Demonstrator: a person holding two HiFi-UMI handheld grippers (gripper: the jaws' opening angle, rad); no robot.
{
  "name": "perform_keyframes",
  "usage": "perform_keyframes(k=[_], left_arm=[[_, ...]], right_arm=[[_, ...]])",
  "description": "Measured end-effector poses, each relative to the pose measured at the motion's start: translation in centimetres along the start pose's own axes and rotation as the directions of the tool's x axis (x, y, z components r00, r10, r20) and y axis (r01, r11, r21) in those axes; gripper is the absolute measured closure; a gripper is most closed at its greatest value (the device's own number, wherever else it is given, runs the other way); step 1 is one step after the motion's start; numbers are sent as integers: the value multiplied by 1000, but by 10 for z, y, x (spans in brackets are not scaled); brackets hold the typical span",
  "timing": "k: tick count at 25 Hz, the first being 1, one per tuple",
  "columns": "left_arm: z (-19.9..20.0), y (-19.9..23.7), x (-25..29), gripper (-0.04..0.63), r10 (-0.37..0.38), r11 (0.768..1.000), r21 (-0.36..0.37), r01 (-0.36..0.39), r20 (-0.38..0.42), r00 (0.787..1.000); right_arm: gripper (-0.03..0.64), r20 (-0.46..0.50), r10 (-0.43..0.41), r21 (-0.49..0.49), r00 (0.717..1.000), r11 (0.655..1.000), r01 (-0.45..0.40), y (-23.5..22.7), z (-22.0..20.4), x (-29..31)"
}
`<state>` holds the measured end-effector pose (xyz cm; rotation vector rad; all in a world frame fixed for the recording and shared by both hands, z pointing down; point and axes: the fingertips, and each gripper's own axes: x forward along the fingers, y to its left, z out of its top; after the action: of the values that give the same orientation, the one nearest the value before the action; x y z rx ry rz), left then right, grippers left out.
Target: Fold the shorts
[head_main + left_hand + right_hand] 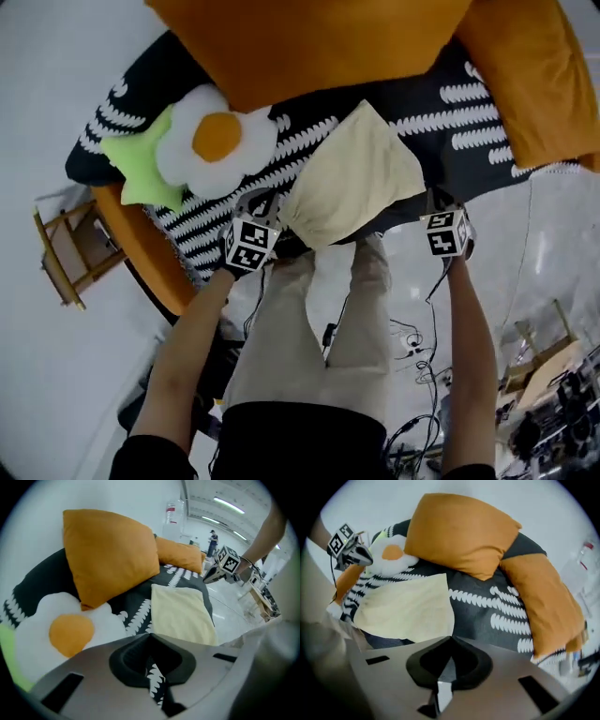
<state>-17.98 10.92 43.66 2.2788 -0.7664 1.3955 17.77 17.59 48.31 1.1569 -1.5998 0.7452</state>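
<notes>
The pale yellow shorts [361,178] lie folded into a flat packet on the black-and-white patterned bedspread [473,117], near the bed's front edge. My left gripper [262,204] hovers just off their left corner, shut and empty. At the shorts' right corner my right gripper [439,201] is also shut, holding nothing. The left gripper view has the shorts [180,613] beyond its closed jaws [150,637], with the right gripper [206,578] past them. From the right gripper view the shorts [408,606] sit left of its closed jaws [451,639], and the left gripper [369,560] hangs beyond.
Two orange pillows [309,37] [534,75] take up the back of the bed. A fried-egg cushion [220,141] and a green star cushion [141,164] lie left of the shorts. A wooden chair [70,253] stands at the left; cables [412,347] trail on the floor.
</notes>
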Motion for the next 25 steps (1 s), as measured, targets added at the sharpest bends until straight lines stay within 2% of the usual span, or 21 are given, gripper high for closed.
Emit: perform_keyframes(k=[2,4,8,10,13,15,17,18,20,21,22,24,25], left_arm=[[22,-4,3,583,-70,994,85,68,21,997],[48,-12,1,583,-121,983,144,111,59,991],[85,-37,-11,583,-256,946,235,224,116,960],[86,-46,-7,583,-299,930,255,264,107,948],[70,-45,22,583,-326,918,258,301,63,943],[59,-45,42,583,-380,894,259,366,4,925],[62,-41,57,583,-423,851,318,418,-59,904],[63,-39,61,583,-429,826,364,429,-87,899],[53,-48,67,571,-453,768,436,470,-150,879],[43,-56,72,527,-483,728,455,512,-190,855],[34,-65,76,484,-517,680,469,563,-237,823],[26,-82,86,438,-556,571,509,644,-338,759],[27,-89,92,416,-553,515,543,664,-381,741]], right_arm=[[600,28,-32,170,999,985,27,21,-25,-27],[600,86,-84,297,993,953,55,41,-34,-54],[600,209,-189,439,960,895,81,95,-30,-100],[600,223,-196,512,955,857,56,120,-32,-105],[600,234,-191,602,953,798,12,141,-41,-86],[600,202,-209,658,957,752,26,146,-54,-69],[600,168,-240,707,956,705,53,150,-56,-53],[600,163,-244,717,956,695,55,153,-54,-47],[600,170,-225,696,959,717,45,167,-51,-40],[600,178,-210,670,961,742,38,174,-49,-35],[598,188,-194,638,963,770,30,180,-46,-28],[574,211,-160,564,964,826,13,184,-36,-14],[563,218,-144,519,965,855,10,182,-32,-8]])
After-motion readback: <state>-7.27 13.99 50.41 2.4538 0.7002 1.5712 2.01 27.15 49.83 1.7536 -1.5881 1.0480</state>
